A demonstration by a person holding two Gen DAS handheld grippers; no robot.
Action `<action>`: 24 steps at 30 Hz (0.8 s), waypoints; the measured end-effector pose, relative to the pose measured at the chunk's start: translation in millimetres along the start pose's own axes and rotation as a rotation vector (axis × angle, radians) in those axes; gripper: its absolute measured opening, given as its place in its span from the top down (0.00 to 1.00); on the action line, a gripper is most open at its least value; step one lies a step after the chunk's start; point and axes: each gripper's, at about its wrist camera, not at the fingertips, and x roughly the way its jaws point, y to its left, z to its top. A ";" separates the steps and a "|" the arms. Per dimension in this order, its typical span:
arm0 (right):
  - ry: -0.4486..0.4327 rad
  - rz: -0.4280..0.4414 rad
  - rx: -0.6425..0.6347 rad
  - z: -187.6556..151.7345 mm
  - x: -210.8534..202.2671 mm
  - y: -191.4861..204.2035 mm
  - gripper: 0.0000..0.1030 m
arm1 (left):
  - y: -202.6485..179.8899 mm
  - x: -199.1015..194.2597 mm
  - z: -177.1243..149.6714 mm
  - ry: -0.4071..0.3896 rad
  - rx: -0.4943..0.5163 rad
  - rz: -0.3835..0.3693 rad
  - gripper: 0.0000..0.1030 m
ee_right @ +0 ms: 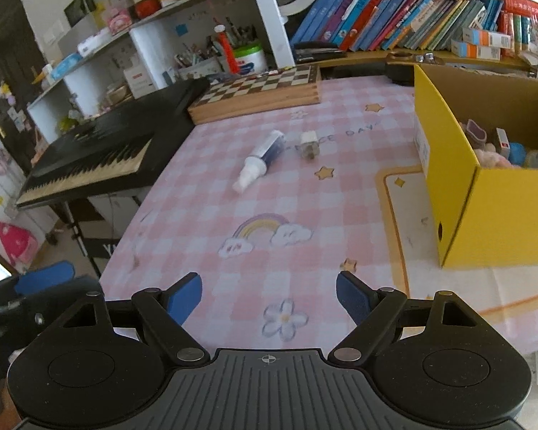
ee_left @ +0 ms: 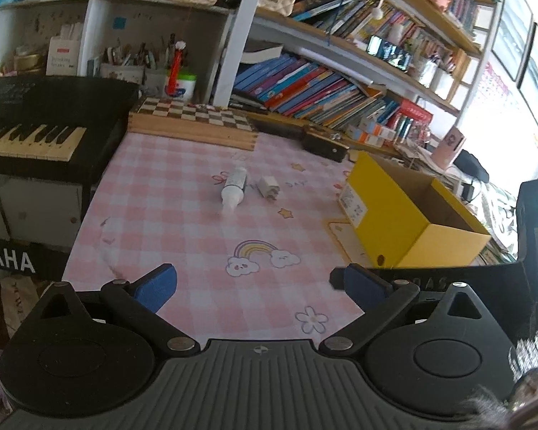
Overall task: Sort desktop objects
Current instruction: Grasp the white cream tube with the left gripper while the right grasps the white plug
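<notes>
Two loose things remain on the bench [ee_right: 204,193]: a white tube [ee_left: 234,186] with a dark printed label, lying on its side with its cap toward the near edge, and a small white charger plug [ee_left: 270,187] just to the right of it, the two close but apart. Both sit toward the far middle of the pink checked cloth, beyond the printed rainbow. To the right stands the yellow box [ee_right: 484,193], open at the top; the right wrist view shows several small items already inside it, so the sorting looks well along, with these two pieces still to go.

Neither tool holds anything. The left gripper [ee_left: 258,283] hovers at the near edge with its jaws spread wide, and the right gripper [ee_right: 269,292] does the same, jaws spread and empty, both aimed roughly at the pair.

The step in hand looks like the approach to a next pick. The plug lies nearer the box, so it seems the natural target for the right gripper; the tube, being round, may roll, so a grasp across its body rather than along it would probably serve better.

Farther out, a chessboard [ee_left: 193,116] lies at the far edge, a keyboard [ee_left: 36,132] stands on the left, and bookshelves fill the back.
</notes>
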 end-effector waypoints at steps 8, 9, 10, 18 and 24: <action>-0.013 0.013 -0.006 35.6 25.9 -11.5 0.18 | 4.4 43.1 18.8 0.019 -0.011 0.032 0.03; -0.018 0.015 -0.012 40.9 29.1 -12.1 0.18 | 4.4 49.3 21.7 0.021 -0.010 0.036 0.03; -0.021 0.018 -0.017 45.7 31.7 -12.9 0.18 | 4.3 55.6 24.8 0.021 -0.008 0.040 0.03; -0.025 0.014 -0.023 80.9 60.5 -26.2 0.18 | 1.4 99.1 47.5 0.018 0.002 0.062 0.10; -0.007 0.014 -0.031 100.7 81.7 -34.1 0.18 | -2.2 132.4 61.8 0.027 0.026 0.073 0.17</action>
